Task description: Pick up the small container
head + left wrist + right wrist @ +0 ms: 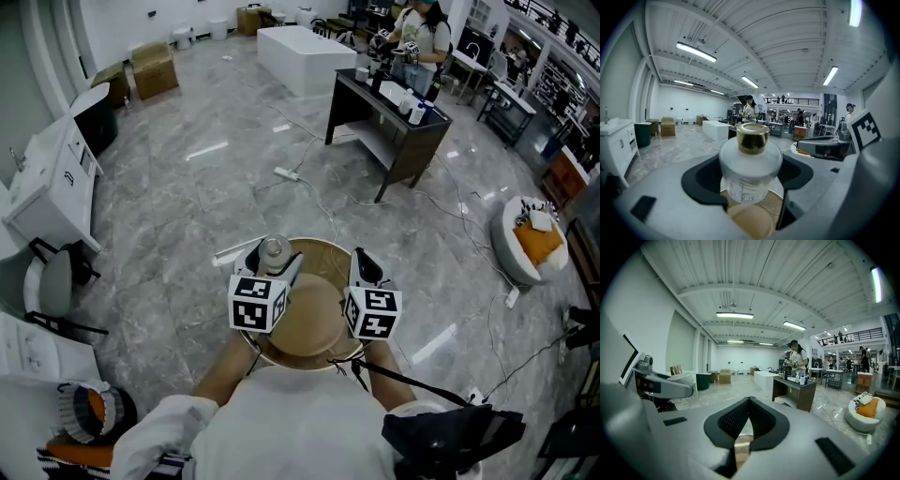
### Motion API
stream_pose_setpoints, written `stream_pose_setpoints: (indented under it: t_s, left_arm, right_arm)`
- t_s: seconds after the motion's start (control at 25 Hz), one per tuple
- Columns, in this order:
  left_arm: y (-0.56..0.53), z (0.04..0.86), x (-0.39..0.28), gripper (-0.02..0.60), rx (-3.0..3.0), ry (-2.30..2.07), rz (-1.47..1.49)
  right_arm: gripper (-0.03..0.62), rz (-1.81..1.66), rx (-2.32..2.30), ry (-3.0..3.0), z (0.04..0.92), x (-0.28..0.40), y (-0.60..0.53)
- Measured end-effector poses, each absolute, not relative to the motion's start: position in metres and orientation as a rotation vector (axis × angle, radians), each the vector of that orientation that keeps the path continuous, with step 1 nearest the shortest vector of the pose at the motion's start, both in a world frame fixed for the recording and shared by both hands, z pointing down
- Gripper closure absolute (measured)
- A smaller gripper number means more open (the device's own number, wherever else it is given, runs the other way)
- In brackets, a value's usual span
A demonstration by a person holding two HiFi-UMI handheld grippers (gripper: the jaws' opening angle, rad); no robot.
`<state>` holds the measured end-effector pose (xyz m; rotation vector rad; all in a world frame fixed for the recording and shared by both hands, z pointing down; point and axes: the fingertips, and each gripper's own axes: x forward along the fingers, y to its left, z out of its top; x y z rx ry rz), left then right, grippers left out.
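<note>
The small container (750, 168) is a frosted glass bottle with a gold cap. It stands upright between the black pads of my left gripper (750, 177), which is shut on its body. In the head view the bottle (274, 249) hangs over the far left rim of a round wooden table (314, 319), with the left gripper (272, 262) around it. My right gripper (366, 267) hovers over the table's right side. In the right gripper view its jaws (749, 401) meet at the tips with nothing between them.
A black desk (389, 122) with bottles stands ahead, a person behind it. A power strip (286, 173) and cables lie on the marble floor. A white cabinet (52, 178) is at the left, a round seat with an orange cushion (530, 246) at the right.
</note>
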<state>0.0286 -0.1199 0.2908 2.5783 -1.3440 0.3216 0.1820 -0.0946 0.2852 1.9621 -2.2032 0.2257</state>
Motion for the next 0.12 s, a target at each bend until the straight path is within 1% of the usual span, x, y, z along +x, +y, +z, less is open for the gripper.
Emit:
stream_pose_setpoints:
  t_s: [0.12]
  left_arm:
    - [-0.1194,0.2889,0.0280,0.244,2.585,-1.348,0.306]
  right_arm:
    - [0.571,0.229,1.961,-2.203,0.2859,0.1820,-0.0945]
